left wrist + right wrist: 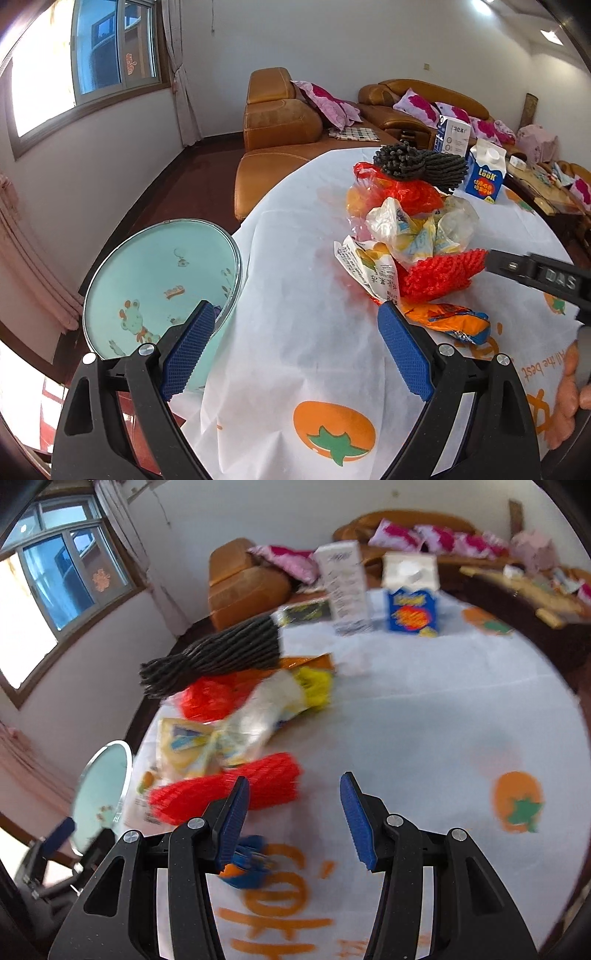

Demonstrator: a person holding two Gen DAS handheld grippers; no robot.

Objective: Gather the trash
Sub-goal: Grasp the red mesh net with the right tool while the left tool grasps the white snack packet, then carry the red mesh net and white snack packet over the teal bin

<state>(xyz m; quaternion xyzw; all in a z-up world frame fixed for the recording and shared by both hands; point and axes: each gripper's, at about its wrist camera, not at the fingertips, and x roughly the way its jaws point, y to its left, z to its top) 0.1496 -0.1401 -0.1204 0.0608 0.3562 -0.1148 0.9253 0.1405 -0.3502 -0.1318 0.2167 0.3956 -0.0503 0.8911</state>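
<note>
While the left gripper (295, 317) is held wide over bare tablecloth (295, 258), nothing is gripped. The right gripper (295, 786) is kept about half open, also empty (view blurred). Trash is piled mid-table: red foam net (441, 275), orange wrapper (450, 323), plastic bags (417, 225), black net (419, 166). A mint bin (147, 288) sits at the table's left edge; two cartons (484, 173) stand behind the pile.

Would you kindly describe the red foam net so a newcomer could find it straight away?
On the white tablecloth printed with orange fruit, a heap of wrappers and bags runs along the side nearest the window. The red foam net lies at the heap's near end, beside the clear bag; it alone is bright red with a ribbed mesh texture.
</note>
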